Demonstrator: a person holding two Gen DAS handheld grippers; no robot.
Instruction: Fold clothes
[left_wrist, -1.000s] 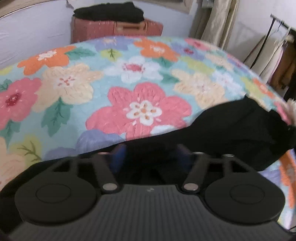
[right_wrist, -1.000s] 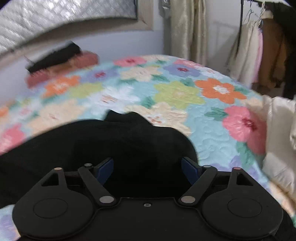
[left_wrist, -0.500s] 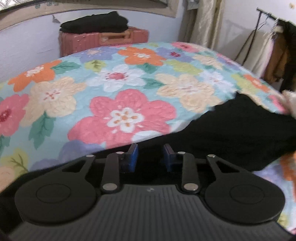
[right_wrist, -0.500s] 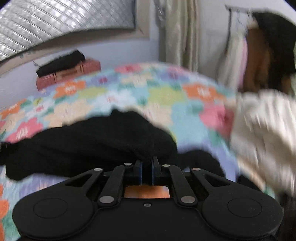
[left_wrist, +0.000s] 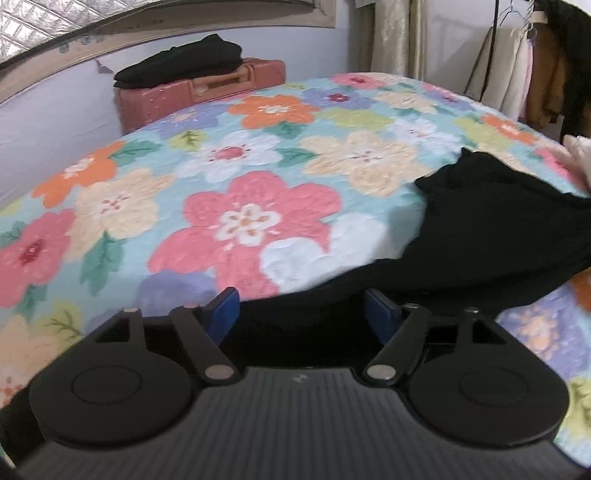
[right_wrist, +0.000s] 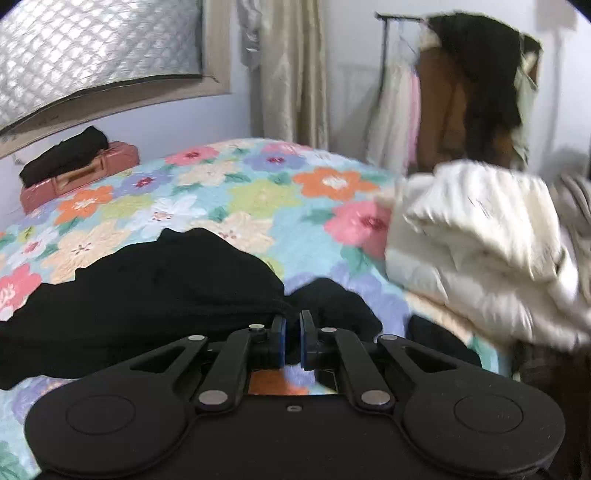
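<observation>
A black garment (left_wrist: 491, 229) lies crumpled on the floral bedspread (left_wrist: 258, 177), at the near right in the left wrist view. My left gripper (left_wrist: 301, 314) is open, its blue pads on either side of the garment's near edge, with cloth between them. In the right wrist view the same garment (right_wrist: 155, 291) spreads left and ahead. My right gripper (right_wrist: 291, 341) is shut on a fold of the black garment at its near edge.
A pile of cream bedding (right_wrist: 476, 254) sits at the bed's right edge. A pink suitcase (left_wrist: 207, 88) with folded black clothes (left_wrist: 181, 62) on top stands by the far wall. A clothes rack (right_wrist: 465, 92) with hanging garments is at the back right.
My left gripper closed half a second ago and has now opened again. My right gripper closed on the garment and stays shut; it has swung right, so the cream bedding looms larger.
</observation>
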